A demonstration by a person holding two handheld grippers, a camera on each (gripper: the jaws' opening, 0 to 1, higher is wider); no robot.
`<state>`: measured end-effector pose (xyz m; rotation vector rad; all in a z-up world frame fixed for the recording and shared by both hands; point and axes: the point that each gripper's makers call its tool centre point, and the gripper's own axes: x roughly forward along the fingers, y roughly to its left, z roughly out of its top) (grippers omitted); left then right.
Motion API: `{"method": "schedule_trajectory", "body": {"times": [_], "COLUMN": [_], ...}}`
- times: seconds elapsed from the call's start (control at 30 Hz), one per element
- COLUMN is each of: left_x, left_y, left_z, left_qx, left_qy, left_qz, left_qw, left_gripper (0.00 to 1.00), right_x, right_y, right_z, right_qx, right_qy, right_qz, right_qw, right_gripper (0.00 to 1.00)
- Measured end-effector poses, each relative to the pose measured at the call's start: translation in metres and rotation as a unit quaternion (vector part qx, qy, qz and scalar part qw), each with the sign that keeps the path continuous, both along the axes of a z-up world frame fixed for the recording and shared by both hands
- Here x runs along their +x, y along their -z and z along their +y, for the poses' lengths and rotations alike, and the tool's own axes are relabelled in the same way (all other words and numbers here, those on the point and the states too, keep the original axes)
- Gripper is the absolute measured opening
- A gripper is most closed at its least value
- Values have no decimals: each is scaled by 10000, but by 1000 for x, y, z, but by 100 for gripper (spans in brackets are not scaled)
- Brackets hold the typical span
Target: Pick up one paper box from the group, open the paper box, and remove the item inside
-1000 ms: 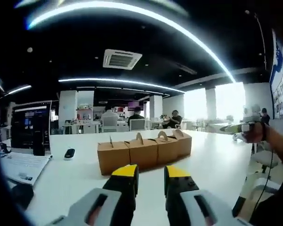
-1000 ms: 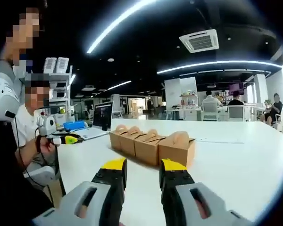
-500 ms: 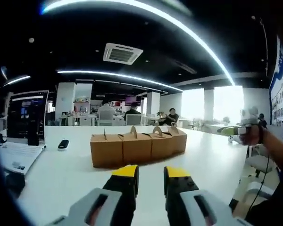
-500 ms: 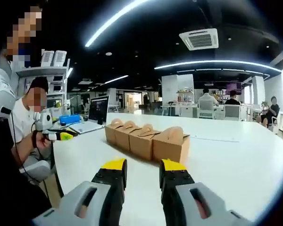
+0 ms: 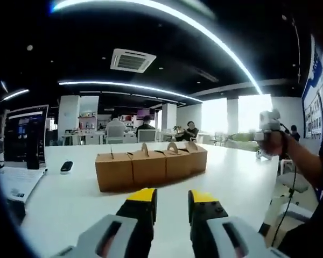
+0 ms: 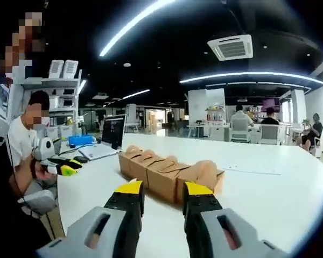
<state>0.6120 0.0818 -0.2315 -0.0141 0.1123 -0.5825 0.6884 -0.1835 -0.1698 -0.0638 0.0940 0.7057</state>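
4 brown paper boxes (image 5: 151,166) are sitting in a row mid-frame on a white worktop (image 5: 231,177). Left claw (image 5: 170,198) and right claw (image 6: 158,191) are hovering spread, holding nothing.

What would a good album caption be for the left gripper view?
Left tool, jaws open, faces a row of four brown paper boxes on a white table.

We see an open-plan office with a dark ceiling (image 5: 70,32), curved LED light strips (image 5: 167,16) and a square ceiling vent (image 5: 130,59) at upper centre. A white worktop (image 5: 237,177) spans mid-frame. Bright windows (image 5: 226,115) glow at right; white pillars (image 5: 69,113) stand left of centre. In the right gripper view, a shelf unit (image 6: 62,88) stands at left and chairs (image 6: 269,130) at far right.
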Motion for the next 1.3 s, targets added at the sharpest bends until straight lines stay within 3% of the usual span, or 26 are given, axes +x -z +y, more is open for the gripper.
{"method": "schedule_trajectory", "body": {"times": [0.13, 0.3, 0.63, 0.77, 0.87, 0.93, 1.07, 1.3], "left_x": [-2, -8, -10, -3, -12, -12, -9, -5], "left_y": [-1, -2, -7, -3, -8, -11, -11, -1], "left_z": [-3, -4, 3, 9, 19, 27, 40, 54], "left_qx": [-284, -241, -372, -417, -750, -869, -896, -843], "left_qy": [57, 137, 134, 63, 88, 25, -62, -192], "left_qz": [31, 28, 20, 25, 16, -11, 19, 128], "left_qw": [9996, 9996, 9992, 9991, 9971, 9962, 9960, 9962], "left_gripper": [26, 26, 26, 26, 26, 26, 26, 26], "right_x": [31, 56, 72, 96, 121, 127, 132, 135], "right_y": [-7, -19, -13, 3, 12, 15, 16, 32], "right_z": [16, 37, 57, 79, 93, 95, 104, 112], "right_qx": [247, 202, -55, -419, -368, -280, -210, -437], "right_qy": [314, 305, 142, 128, 482, 611, 640, 718], "right_qz": [274, -8, 98, 271, 323, 415, 436, 506], "right_qw": [9988, 9993, 9998, 9987, 9976, 9969, 9968, 9952], "right_gripper": [29, 29, 29, 29, 29, 29, 29, 29]}}
